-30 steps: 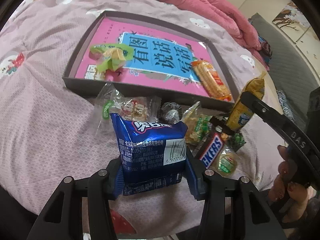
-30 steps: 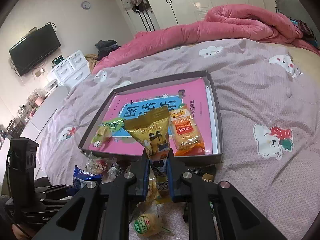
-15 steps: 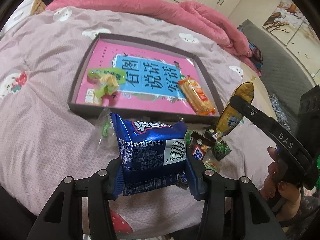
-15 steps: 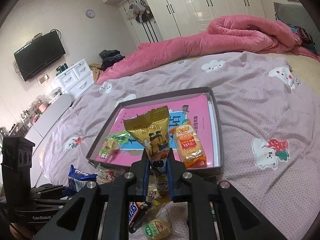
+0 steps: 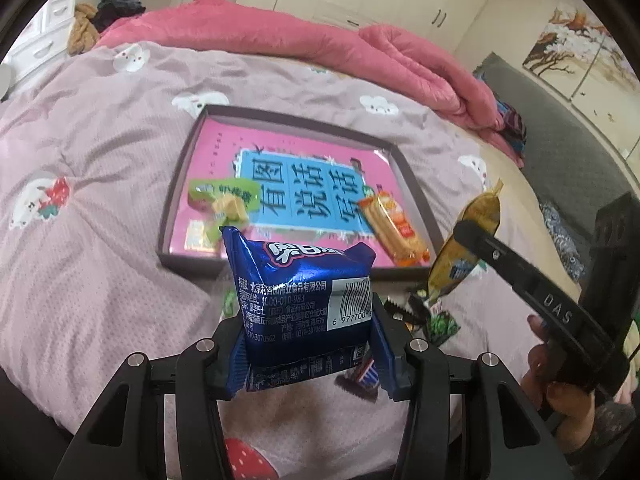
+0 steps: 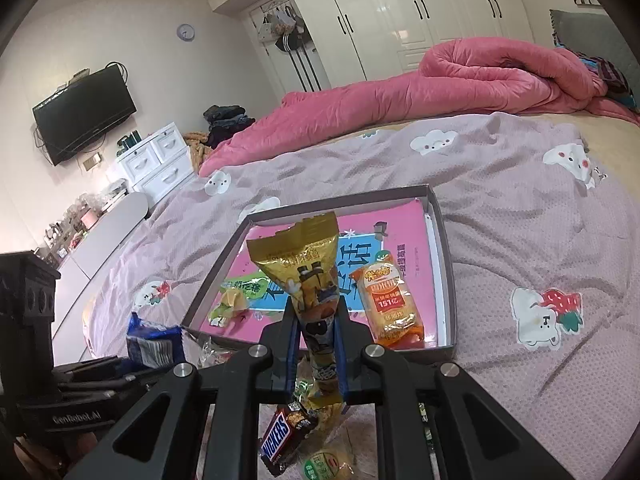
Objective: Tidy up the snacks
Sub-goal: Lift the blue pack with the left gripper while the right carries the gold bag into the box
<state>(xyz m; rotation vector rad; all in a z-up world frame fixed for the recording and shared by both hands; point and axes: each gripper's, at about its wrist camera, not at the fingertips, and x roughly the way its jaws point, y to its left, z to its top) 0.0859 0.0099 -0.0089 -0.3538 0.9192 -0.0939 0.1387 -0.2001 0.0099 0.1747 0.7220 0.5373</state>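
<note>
My left gripper [image 5: 308,332] is shut on a blue cookie packet [image 5: 300,292], held in the air in front of the dark shallow box [image 5: 176,200]. My right gripper [image 6: 316,320] is shut on a long gold snack packet [image 6: 308,276], also lifted near the box's front edge. The gold packet [image 5: 468,248] and right gripper show at the right of the left wrist view. Inside the box on a pink book lie a green-wrapped snack [image 5: 220,200] and an orange cracker packet [image 5: 392,228]. The blue packet [image 6: 154,340] shows at lower left in the right wrist view.
Loose snacks lie on the lilac bedspread below the grippers: a Snickers bar [image 6: 284,436], a round green-labelled packet [image 6: 328,464] and small green wrappers [image 5: 440,324]. A pink quilt [image 6: 440,92] is heaped at the far side. A person's hand [image 5: 560,392] holds the right gripper.
Both grippers have risen with their packets. The box and the loose snacks look smaller and farther below in both views, and more of the room shows.
</note>
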